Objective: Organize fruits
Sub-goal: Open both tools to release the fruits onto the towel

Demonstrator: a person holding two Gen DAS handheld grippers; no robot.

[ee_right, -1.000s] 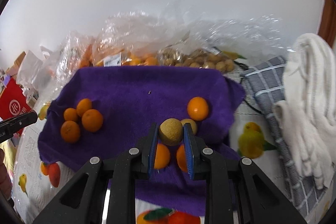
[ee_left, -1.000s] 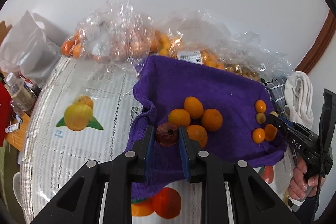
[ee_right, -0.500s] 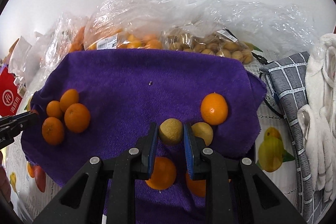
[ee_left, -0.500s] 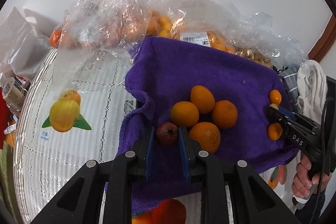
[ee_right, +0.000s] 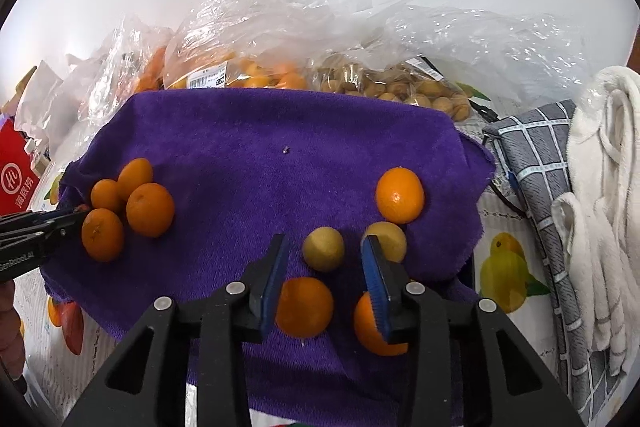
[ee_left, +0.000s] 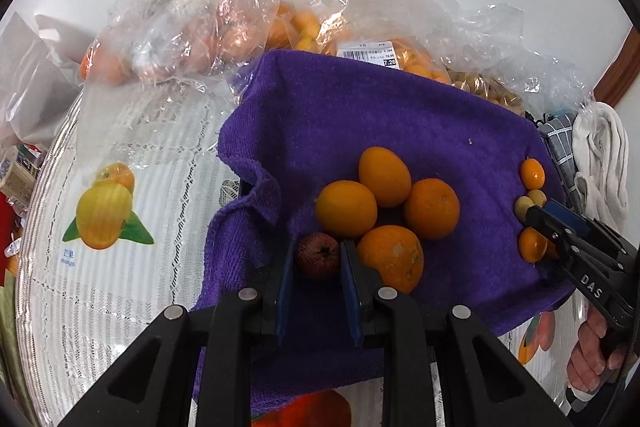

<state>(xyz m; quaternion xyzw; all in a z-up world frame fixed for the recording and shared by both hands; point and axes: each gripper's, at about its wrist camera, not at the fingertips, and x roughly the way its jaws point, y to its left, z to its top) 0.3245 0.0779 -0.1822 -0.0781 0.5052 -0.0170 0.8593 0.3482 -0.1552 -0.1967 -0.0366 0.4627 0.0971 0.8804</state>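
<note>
A purple towel (ee_left: 360, 115) lies on the table; it also shows in the right wrist view (ee_right: 256, 139). My left gripper (ee_left: 318, 259) is shut on a small dark red fruit (ee_left: 317, 255), low over the towel's front left, beside a cluster of several oranges (ee_left: 384, 211). My right gripper (ee_right: 325, 255) is open. A tan round fruit (ee_right: 323, 248) lies on the towel between its fingers, next to a second tan fruit (ee_right: 386, 239). Small oranges (ee_right: 304, 307) lie around them. The orange cluster (ee_right: 132, 207) is at the left in this view.
Clear plastic bags of oranges (ee_left: 192, 23) and of tan fruits (ee_right: 400, 87) lie behind the towel. A grey checked cloth (ee_right: 532, 163) and a white towel (ee_right: 604, 187) lie at the right. A red box (ee_right: 16, 171) stands at the left. The tablecloth (ee_left: 104, 207) has printed fruit.
My right gripper has opened and let go of the tan fruit, which now lies on the towel. My left gripper has moved forward and lower with the red fruit, close to the orange cluster.
</note>
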